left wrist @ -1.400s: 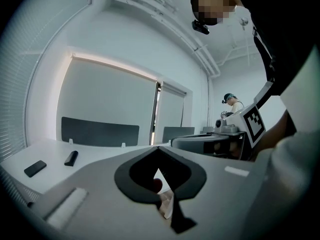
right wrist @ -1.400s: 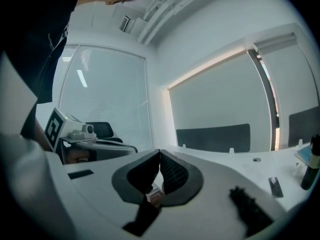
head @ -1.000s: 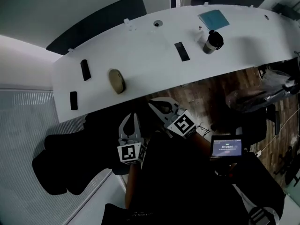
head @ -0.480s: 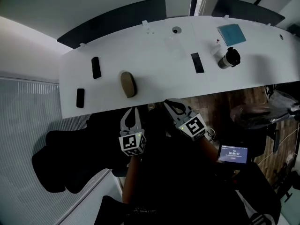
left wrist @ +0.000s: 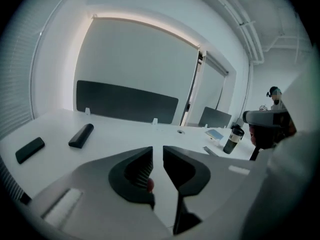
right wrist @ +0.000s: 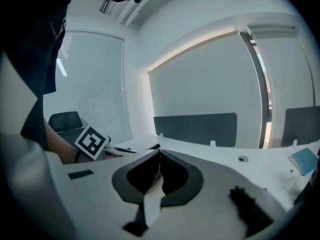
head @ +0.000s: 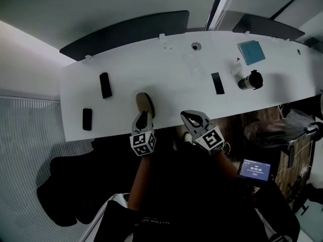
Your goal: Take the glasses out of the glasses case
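The tan glasses case lies shut on the white table, near its front edge. My left gripper reaches over that edge, and its tips sit right at the case's near end. Its jaws are opening, with a narrow gap and nothing gripped between them. Only a small brown bit shows low in that gap. My right gripper hovers at the table's edge, to the right of the case and apart from it. Its jaws are shut on nothing. No glasses are in sight.
Two black oblong items lie left of the case. A third black item, a dark mug and a blue notebook sit to the right. Dark screens stand along the table's far edge. A small lit screen is at lower right.
Both grippers have moved forward to the table. The left one went from below the edge to the case's near end, and its jaws have parted slightly.
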